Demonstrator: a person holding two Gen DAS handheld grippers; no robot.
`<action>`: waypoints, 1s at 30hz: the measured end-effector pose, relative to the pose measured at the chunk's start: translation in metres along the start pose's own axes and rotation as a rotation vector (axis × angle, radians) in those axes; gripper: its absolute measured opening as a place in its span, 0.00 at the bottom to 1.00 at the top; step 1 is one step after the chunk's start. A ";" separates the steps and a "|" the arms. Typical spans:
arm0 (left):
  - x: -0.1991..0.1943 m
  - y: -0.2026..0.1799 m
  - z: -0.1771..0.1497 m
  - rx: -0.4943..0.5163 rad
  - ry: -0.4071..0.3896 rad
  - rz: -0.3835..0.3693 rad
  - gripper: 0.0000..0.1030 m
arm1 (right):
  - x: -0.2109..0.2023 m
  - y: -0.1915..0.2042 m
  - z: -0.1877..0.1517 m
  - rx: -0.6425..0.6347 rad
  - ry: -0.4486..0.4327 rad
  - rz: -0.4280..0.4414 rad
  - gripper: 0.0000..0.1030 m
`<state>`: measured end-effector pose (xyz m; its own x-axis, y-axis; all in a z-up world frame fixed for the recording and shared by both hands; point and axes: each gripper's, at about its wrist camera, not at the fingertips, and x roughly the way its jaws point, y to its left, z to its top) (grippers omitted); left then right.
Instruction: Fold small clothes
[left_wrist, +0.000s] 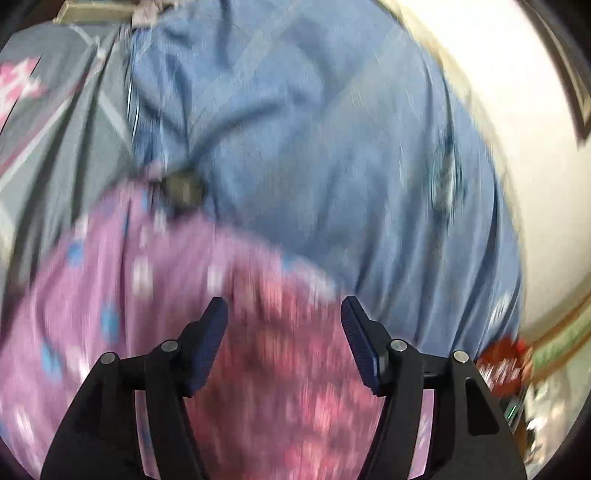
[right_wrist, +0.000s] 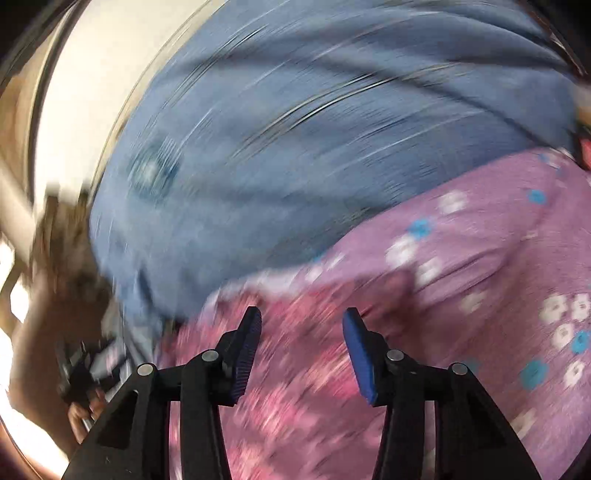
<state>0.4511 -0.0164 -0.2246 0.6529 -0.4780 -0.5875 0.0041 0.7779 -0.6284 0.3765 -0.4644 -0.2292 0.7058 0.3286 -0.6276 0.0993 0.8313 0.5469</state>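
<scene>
**Both grippers released above the floral garment**

The pink-purple garment (left_wrist: 122, 280) lies on the blue bedspread (left_wrist: 314, 155), a soft printed knit strewn with white and turquoise flowers. In the right wrist view its far edge runs as a slanting line across the bedspread. Both views are smeared by motion blur, so the garment's seams, its type and whether a fold is already laid cannot be told.

The cloth lies directly beneath and ahead of both tools. The left gripper (left_wrist: 284, 314) points down at it with jaws apart and nothing between the ribbed blue pads (left_wrist: 212, 343) — the fabric shows behind the gap, not in it. The right gripper (right_wrist: 301, 325) stands the same way, released, with a narrower gap. Neither is clearly nearer; each hangs over its own part of the cloth, so the coming grasp looks like a matter of dropping straight down onto an edge.

To the left in the left wrist view, a grey cloth (left_wrist: 70, 147) with pale stripes drapes beside the bedspread — beyond it, pale wall (left_wrist: 498, 74).
</scene>
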 end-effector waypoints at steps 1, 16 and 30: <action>0.002 -0.003 -0.016 0.003 0.019 0.015 0.61 | 0.011 0.017 -0.008 -0.037 0.036 -0.012 0.42; 0.048 0.026 -0.056 0.106 0.128 0.282 0.60 | 0.197 0.115 0.032 -0.178 0.100 -0.203 0.29; 0.028 0.024 -0.081 0.179 0.121 0.319 0.61 | 0.219 0.216 -0.026 -0.359 0.227 -0.065 0.32</action>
<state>0.4083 -0.0438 -0.2974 0.5488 -0.2364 -0.8018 -0.0457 0.9493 -0.3111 0.5343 -0.2010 -0.2626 0.5297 0.3273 -0.7825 -0.1401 0.9436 0.2998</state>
